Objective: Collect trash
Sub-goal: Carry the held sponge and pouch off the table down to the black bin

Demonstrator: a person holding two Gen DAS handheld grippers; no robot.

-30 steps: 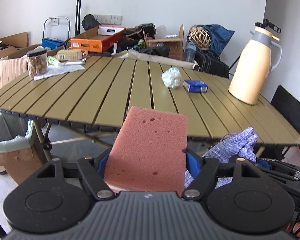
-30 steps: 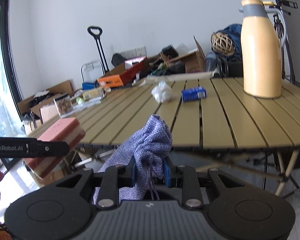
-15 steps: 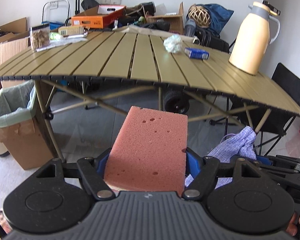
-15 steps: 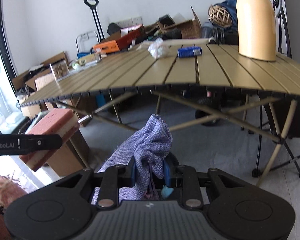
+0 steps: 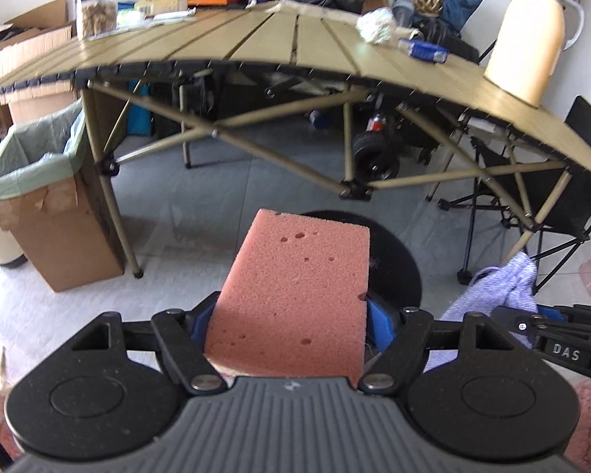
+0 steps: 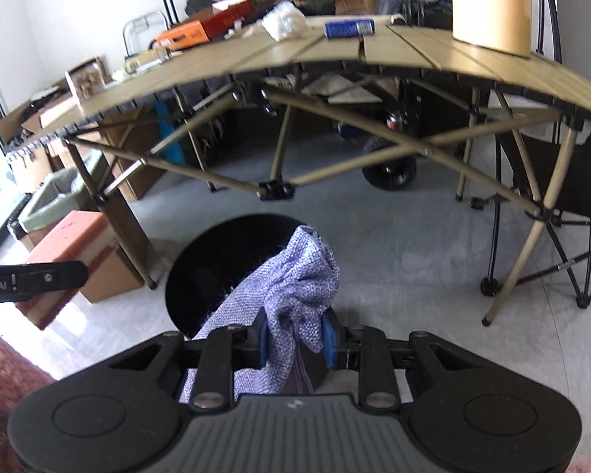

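Left wrist view: left tool point(image 5: 291, 329) clamps a soft, light pink sponge point(image 5: 295, 295) by its sides; right tool point(image 6: 295, 341) pinches limp cloth point(image 6: 295, 280).

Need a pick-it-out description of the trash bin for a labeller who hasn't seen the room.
Start at the slatted folding table and follow its near edge to the left-end leg. On the floor beside that leg stands the trash bin: a brown cardboard box, open on top. Unlike the other cardboard boxes behind it, it has a pale green plastic liner folded over its rim.
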